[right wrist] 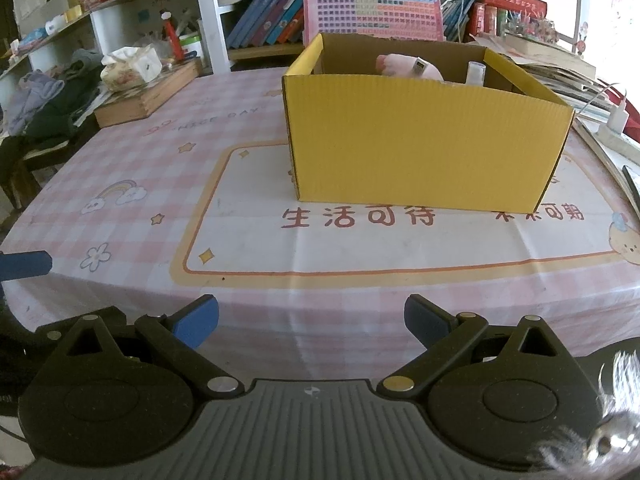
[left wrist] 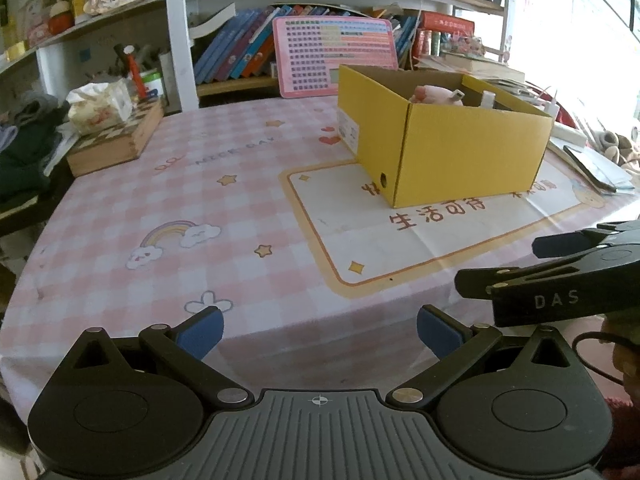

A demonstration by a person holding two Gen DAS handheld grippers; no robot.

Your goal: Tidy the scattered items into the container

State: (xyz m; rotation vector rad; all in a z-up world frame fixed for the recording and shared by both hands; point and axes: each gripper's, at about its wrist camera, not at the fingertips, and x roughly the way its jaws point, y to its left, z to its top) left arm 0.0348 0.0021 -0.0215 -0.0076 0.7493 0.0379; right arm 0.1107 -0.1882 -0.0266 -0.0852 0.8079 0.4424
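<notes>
Daylight glares from the right; fisheye edges bend, corners darken.

Black left tool [left wrist: 320, 334], blue pads [left wrist: 202, 334], silver screws, "DAS" lettering

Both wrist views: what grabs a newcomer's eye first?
The yellow cardboard box in the middle of the pink checked tablecloth, with a pink plush toy and a white bottle poking above its rim. Near the lens, the right gripper and left gripper hang open and empty.
</notes>
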